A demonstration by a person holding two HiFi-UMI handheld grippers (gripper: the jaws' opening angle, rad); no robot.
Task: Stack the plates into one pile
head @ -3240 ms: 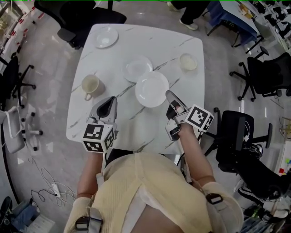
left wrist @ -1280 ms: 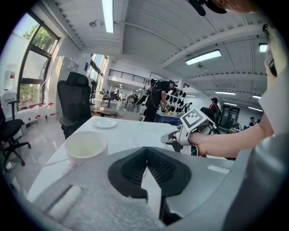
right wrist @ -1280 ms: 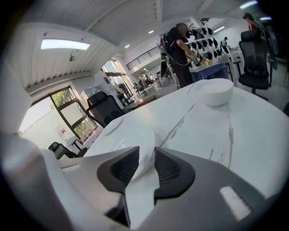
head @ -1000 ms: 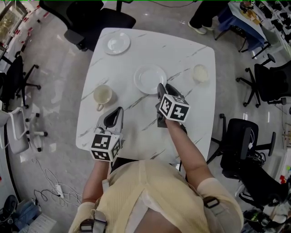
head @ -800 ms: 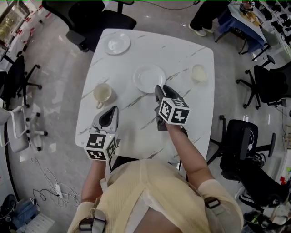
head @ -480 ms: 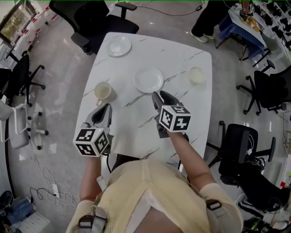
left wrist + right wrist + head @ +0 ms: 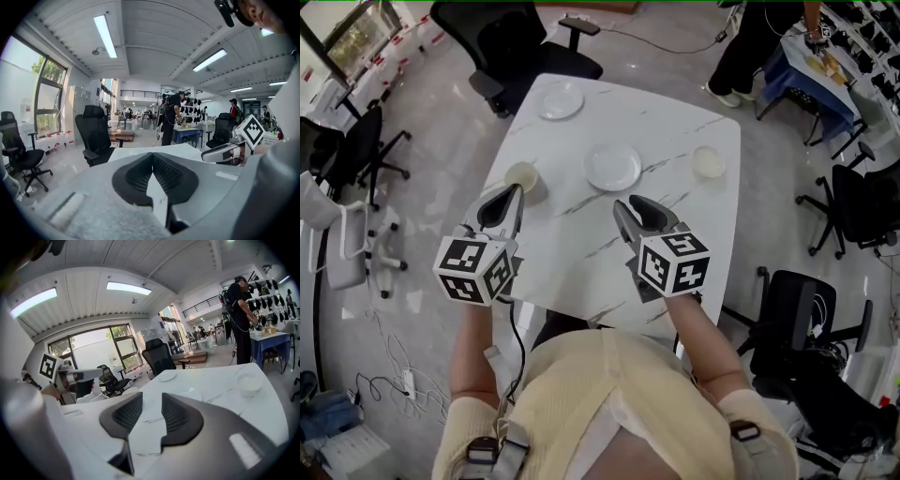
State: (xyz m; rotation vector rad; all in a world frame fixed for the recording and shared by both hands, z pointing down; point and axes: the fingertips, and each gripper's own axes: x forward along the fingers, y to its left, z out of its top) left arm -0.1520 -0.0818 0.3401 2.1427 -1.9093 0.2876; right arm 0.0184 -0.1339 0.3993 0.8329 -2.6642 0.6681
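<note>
Left gripper (image 7: 152, 161): we hold it in the air over the near left part of the table (image 7: 581, 253), jaws pressed together with nothing between them.
Right gripper (image 7: 151, 401): we hold it over the near middle of the table, jaws standing apart and empty; only the table top shows through the gap.
Centre plate (image 7: 612, 166): lies in the middle of the table, just beyond the right gripper's tips and touched by neither gripper. We cannot tell whether it is one plate or more.
Far plate (image 7: 560, 98): lies alone near the far left corner, well apart from the centre plate.
Cup (image 7: 523, 174): stands left of the centre plate, partly hidden by the left gripper in the head view.
Small bowl (image 7: 710, 161): sits on the right side, level with the centre plate.
Surroundings: a black office chair (image 7: 511, 42) stands beyond the far edge.
</note>
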